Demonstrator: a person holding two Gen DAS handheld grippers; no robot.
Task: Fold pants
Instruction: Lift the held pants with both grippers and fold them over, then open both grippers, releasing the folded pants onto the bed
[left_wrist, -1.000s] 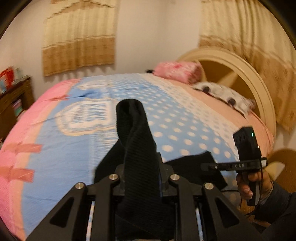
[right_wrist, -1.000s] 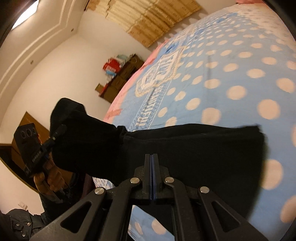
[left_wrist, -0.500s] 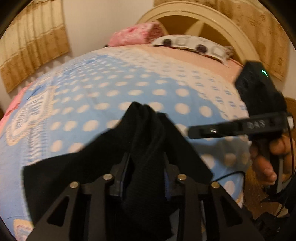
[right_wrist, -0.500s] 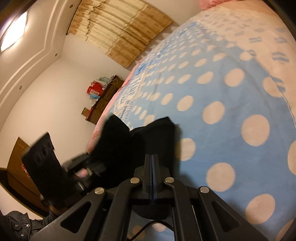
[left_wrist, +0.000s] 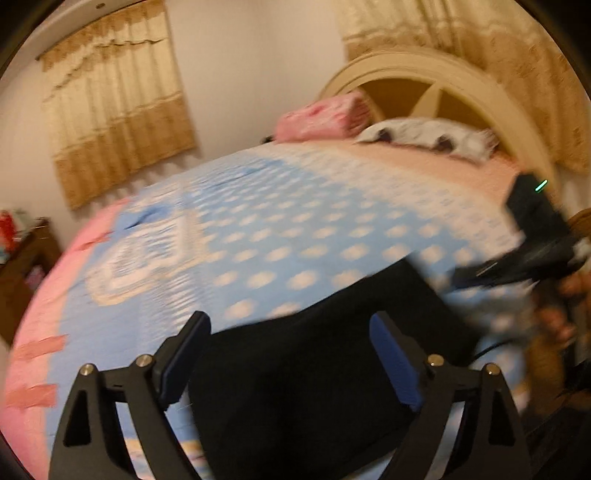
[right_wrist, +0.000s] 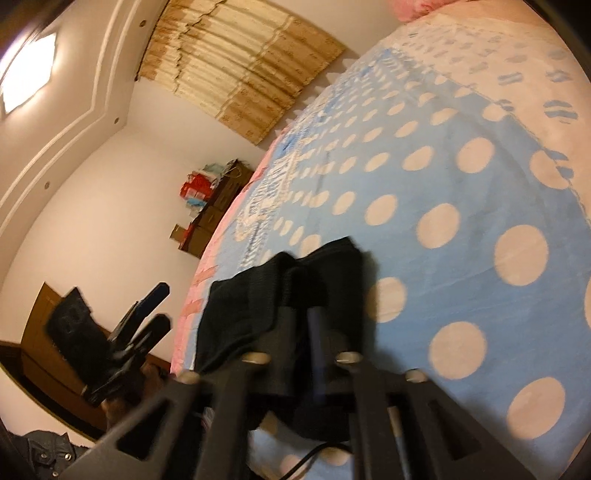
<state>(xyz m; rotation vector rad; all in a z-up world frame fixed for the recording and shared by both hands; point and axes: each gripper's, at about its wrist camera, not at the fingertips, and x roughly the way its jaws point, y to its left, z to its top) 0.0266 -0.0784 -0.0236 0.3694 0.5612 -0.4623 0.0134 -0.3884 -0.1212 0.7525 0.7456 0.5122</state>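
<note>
The black pants lie folded in a flat block on the blue polka-dot bedspread near the bed's front edge. My left gripper is open and empty, its jaws wide apart above the pants. It also shows in the right wrist view, open, off the bed's left side. My right gripper has its jaws close together on a bunched edge of the pants. The right gripper shows blurred in the left wrist view at the right of the pants.
A pink pillow and a grey patterned pillow lie by the cream headboard. A dark wooden shelf with red items stands at the bed's far side. Curtains hang on the wall.
My left gripper has opened and let go of the pants, which now lie flat. It has tilted back up. My right gripper has stayed shut on the pants' edge.
</note>
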